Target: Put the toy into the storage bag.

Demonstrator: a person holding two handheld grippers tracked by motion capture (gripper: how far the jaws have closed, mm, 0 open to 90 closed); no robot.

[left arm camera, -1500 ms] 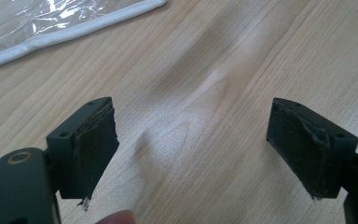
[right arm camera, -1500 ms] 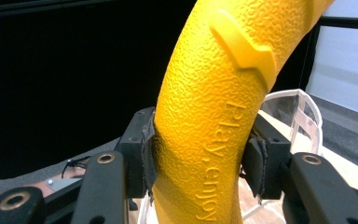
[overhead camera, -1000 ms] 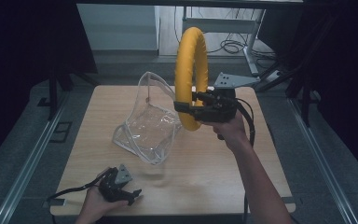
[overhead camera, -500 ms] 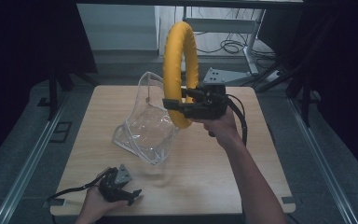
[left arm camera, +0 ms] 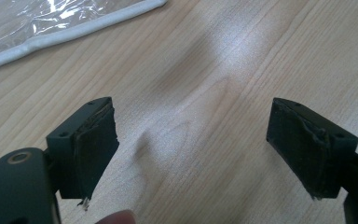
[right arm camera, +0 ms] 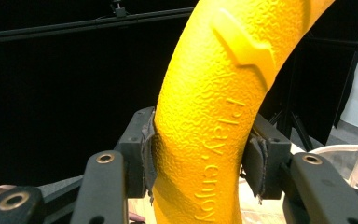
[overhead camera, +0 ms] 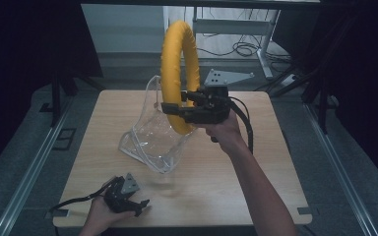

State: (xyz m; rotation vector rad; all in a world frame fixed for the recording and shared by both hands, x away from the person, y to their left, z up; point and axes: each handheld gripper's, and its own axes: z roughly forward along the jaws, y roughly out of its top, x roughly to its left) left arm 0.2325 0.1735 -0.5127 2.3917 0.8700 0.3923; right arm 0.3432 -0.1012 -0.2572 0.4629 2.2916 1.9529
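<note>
A big yellow ring (overhead camera: 178, 73) stands upright in the air above the table's middle, over a clear plastic bag (overhead camera: 152, 135) with a white rim. My right gripper (overhead camera: 174, 109) is shut on the ring's lower part. In the right gripper view both pads squeeze the textured yellow ring (right arm camera: 214, 116), which carries raised lettering, and my right gripper (right arm camera: 203, 154) points level. At the table's front left edge my left gripper (overhead camera: 139, 205) rests in a hand, open. In the left gripper view my left gripper (left arm camera: 193, 154) has only bare wood between its fingers.
The wooden table (overhead camera: 275, 162) has bare wood at the right and front. The bag's white edge (left arm camera: 74, 30) lies just beyond the left gripper. Dark curtains flank the table, and a metal frame with cables stands behind it.
My right gripper has carried the yellow ring leftward, from beside the bag to over it. The left gripper has stayed where it was.
</note>
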